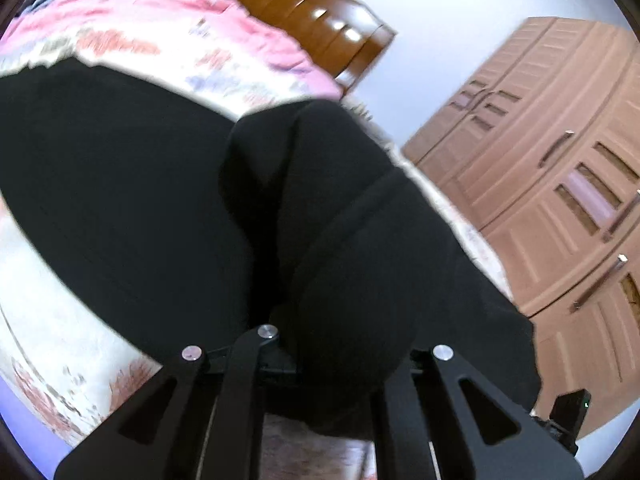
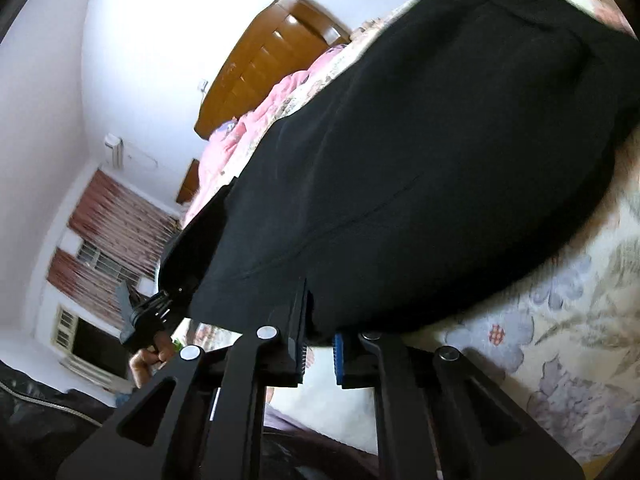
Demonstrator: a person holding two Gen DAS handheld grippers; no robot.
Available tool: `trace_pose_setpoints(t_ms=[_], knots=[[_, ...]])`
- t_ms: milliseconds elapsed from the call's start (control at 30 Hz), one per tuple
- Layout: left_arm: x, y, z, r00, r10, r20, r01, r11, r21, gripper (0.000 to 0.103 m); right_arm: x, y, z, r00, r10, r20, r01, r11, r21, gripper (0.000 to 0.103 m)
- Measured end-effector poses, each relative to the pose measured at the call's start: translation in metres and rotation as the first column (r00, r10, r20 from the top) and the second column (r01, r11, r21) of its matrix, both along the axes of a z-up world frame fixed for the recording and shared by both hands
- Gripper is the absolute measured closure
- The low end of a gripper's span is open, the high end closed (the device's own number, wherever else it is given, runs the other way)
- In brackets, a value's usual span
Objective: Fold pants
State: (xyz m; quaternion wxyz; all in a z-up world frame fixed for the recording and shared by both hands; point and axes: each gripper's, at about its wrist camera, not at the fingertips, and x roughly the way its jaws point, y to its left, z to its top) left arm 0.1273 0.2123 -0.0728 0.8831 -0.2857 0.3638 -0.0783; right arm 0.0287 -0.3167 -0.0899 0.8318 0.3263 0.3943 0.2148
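Black pants (image 2: 400, 168) spread on floral bedsheet (image 2: 580, 320) w/ hem end lifted, right gripper (image 2: 319, 354) part-open at hem edge w/ nothing pinched, left gripper (image 1: 320, 344) buried in cloth so grip can't be judged — risk: hem slipping, fold skewing.

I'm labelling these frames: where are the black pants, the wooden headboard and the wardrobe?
black pants (image 2: 420, 152): right wrist view, middle of the fabric.
wooden headboard (image 2: 264, 64): right wrist view, slatted front.
wardrobe (image 1: 560, 168): left wrist view, door panel.
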Motion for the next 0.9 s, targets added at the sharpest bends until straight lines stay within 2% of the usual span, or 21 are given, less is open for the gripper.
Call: trace_pose_setpoints(t_ms=[67,200,267,300,333,367,400,467,500,533,567,600,633,667,700,733,833,867,900], knots=[[-0.002,0.002,-0.009,1.0,0.006,-0.024,-0.007,1.0,-0.005,0.095,0.0,0.001,0.006,1.0,0.009,0.008,-0.009,1.0,-0.022,0.093],[-0.002,0.001,-0.007,1.0,0.006,-0.02,-0.006,1.0,0.02,0.095,0.006,0.001,-0.007,1.0,-0.011,0.001,0.011,0.999,0.04,0.094],[-0.002,-0.001,-0.008,1.0,0.008,-0.024,-0.008,0.999,0.038,0.094,0.008,0.005,-0.001,1.0,-0.002,0.004,0.002,1.0,0.012,0.092],[-0.002,-0.002,-0.007,1.0,0.009,-0.023,-0.008,0.999,0.049,0.092,0.01,0.007,0.003,1.0,0.008,-0.001,-0.008,1.0,0.0,0.079],[-0.001,-0.003,-0.006,1.0,0.009,-0.022,-0.007,0.998,0.063,0.092,0.008,0.005,0.007,0.999,0.031,-0.022,-0.031,1.0,-0.001,0.073],[0.0,-0.005,-0.004,1.0,0.005,-0.024,-0.003,0.996,0.084,0.091,0.006,0.005,0.009,0.998,0.051,-0.032,-0.05,0.999,0.006,0.06],[0.001,-0.007,-0.001,1.0,-0.002,-0.027,0.005,0.994,0.107,0.088,0.002,0.003,0.013,0.997,0.068,-0.029,-0.068,0.998,0.002,0.05],[-0.001,-0.01,0.007,1.0,-0.002,-0.025,0.006,0.986,0.169,0.063,-0.008,-0.004,0.028,0.997,0.071,-0.007,-0.072,0.995,-0.074,0.05],[-0.005,-0.009,0.013,1.0,0.023,-0.013,-0.02,0.975,0.22,0.029,-0.01,-0.007,0.037,0.996,0.093,0.011,-0.092,0.992,-0.083,0.05],[-0.012,-0.006,0.02,0.997,0.073,0.013,-0.074,0.959,0.274,0.012,-0.011,-0.009,0.05,0.992,0.113,0.052,-0.108,0.99,-0.087,0.05],[-0.017,-0.003,0.023,0.994,0.104,0.036,-0.111,0.949,0.295,0.011,-0.011,-0.011,0.06,0.989,0.113,0.094,-0.104,0.99,-0.098,0.05],[-0.024,0.003,0.029,0.988,0.14,0.064,-0.152,0.939,0.308,0.011,-0.009,-0.013,0.072,0.984,0.107,0.145,-0.091,0.99,-0.108,0.045],[-0.028,0.008,0.033,0.984,0.16,0.076,-0.176,0.935,0.309,0.011,-0.003,-0.012,0.082,0.979,0.097,0.182,-0.076,0.99,-0.118,0.037],[-0.033,0.014,0.039,0.977,0.193,0.095,-0.213,0.925,0.316,0.011,0.006,-0.011,0.092,0.974,0.074,0.212,-0.042,0.988,-0.151,0.019],[-0.036,0.014,0.044,0.971,0.209,0.114,-0.236,0.914,0.33,0.011,0.014,-0.009,0.097,0.97,0.058,0.238,-0.012,0.981,-0.192,0.016],[-0.036,0.011,0.051,0.968,0.208,0.137,-0.244,0.904,0.35,0.011,0.027,-0.005,0.099,0.964,0.052,0.261,0.014,0.969,-0.245,0.016],[-0.028,-0.019,0.078,0.967,0.131,0.219,-0.22,0.864,0.453,0.01,0.066,0.007,0.09,0.981,0.024,0.191,0.05,0.927,-0.373,0.016],[-0.024,-0.036,0.085,0.969,0.078,0.233,-0.194,0.827,0.528,0.007,0.084,0.014,0.084,0.988,0.019,0.15,0.048,0.903,-0.427,0.017],[-0.017,-0.051,0.088,0.975,0.05,0.215,-0.171,0.787,0.592,0.002,0.097,0.021,0.08,0.992,0.015,0.125,0.045,0.883,-0.467,0.018]])
